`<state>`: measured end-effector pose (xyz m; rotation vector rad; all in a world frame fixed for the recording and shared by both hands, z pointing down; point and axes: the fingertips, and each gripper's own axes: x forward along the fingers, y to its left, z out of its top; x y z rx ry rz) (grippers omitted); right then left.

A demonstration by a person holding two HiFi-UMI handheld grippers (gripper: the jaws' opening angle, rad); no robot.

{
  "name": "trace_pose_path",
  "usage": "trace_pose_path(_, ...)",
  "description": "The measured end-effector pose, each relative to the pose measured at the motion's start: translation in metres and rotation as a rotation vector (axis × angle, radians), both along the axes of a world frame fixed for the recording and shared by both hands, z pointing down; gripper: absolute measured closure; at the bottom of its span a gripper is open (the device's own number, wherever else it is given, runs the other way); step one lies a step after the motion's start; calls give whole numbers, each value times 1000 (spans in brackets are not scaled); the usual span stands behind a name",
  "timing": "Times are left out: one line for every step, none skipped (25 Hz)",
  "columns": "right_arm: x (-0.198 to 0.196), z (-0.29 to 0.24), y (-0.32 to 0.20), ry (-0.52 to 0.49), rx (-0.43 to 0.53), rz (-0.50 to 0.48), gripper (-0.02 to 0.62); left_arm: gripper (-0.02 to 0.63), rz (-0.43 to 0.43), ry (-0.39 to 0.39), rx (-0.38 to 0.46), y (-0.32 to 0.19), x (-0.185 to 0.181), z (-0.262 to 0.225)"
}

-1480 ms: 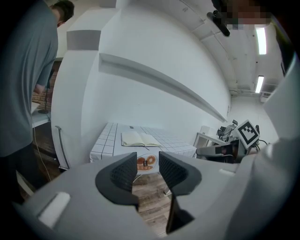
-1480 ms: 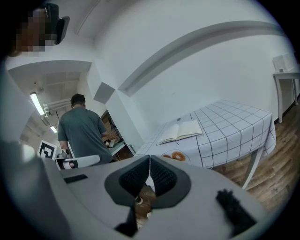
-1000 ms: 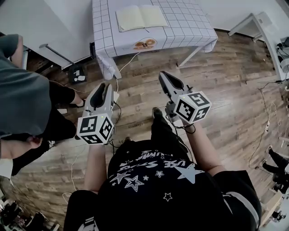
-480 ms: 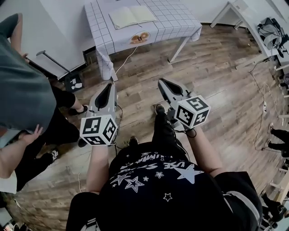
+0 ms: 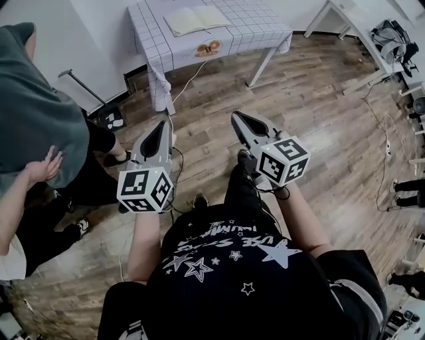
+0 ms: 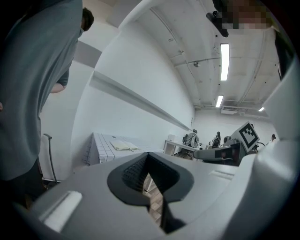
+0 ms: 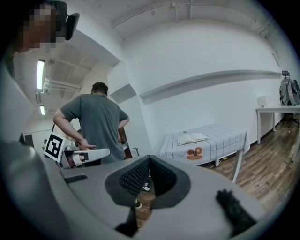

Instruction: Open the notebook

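Head view: the left gripper (image 5: 161, 124) and the right gripper (image 5: 234, 117) are pointing up the frame from just below its middle, side by side and apart, both over bare wooden floor (image 5: 319, 99). Each is carrying its marker cube at the rear, close to the operator's dark star-printed shirt (image 5: 226, 265).

The notebook (image 5: 196, 18) is lying open, pages up, at the top centre of the frame. It is resting on a table (image 5: 259, 26) draped in a white grid-patterned cloth. A round orange print (image 5: 208, 48) is showing on the cloth's front drop. Both grippers are well apart from the table and from the notebook.

Left gripper view: the jaws are meeting at their tips with nothing between them. The notebook (image 6: 123, 146) is appearing at centre left, above the jaws.

Right gripper view: the jaws are likewise pressing together, empty. The notebook (image 7: 192, 137) is sitting on the table right of centre.

A bystander in a grey-green shirt (image 5: 33, 113) is standing at the left edge of the head view, one hand (image 5: 45, 166) resting on the lower back.
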<state>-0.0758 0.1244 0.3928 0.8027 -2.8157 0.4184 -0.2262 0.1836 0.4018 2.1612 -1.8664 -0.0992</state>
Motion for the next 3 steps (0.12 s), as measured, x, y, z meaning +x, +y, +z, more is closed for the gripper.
trace_pose_path(-1, 4, 4, 1, 4, 1, 578, 597, 1, 3, 4, 3, -2, 5)
trace_pose_path(-3, 8, 8, 1, 7, 1, 578, 597, 1, 7, 8, 7, -4, 9)
trace_pose_path(-4, 12, 11, 2, 10, 1, 578, 597, 2, 10, 13, 10, -6, 13)
